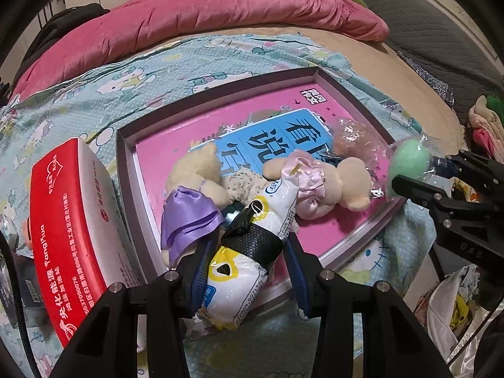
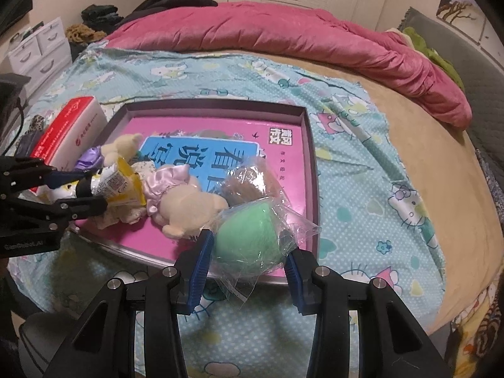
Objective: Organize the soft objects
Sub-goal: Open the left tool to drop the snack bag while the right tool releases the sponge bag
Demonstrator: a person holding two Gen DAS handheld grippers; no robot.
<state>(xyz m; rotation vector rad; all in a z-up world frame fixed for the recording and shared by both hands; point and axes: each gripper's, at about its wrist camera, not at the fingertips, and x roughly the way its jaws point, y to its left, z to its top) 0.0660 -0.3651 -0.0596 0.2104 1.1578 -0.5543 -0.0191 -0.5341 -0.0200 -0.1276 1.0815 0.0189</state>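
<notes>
A shallow pink box lid (image 1: 217, 116) (image 2: 220, 107) lies on the bed and holds two cream plush bears, one in a pink dress (image 1: 318, 182) (image 2: 186, 201), one with a purple bow (image 1: 189, 217) (image 2: 94, 157). A brown puff in clear wrap (image 1: 349, 135) (image 2: 245, 179) lies at its far side. My left gripper (image 1: 245, 252) (image 2: 82, 189) is shut on a white-and-yellow plastic packet (image 1: 252, 252) (image 2: 119, 186) over the lid's near edge. My right gripper (image 2: 249, 252) (image 1: 419, 173) is shut on a green puff in a clear bag (image 2: 245, 239) (image 1: 409, 160) at the lid's corner.
A red-and-white tissue box (image 1: 72, 226) (image 2: 72, 126) stands left of the lid on the Hello Kitty sheet (image 2: 362, 173). A rolled pink quilt (image 1: 189, 22) (image 2: 283, 31) lies across the far side of the bed. Clothes pile up at the right edge (image 1: 482, 126). White drawers (image 2: 41, 47) stand at the far left.
</notes>
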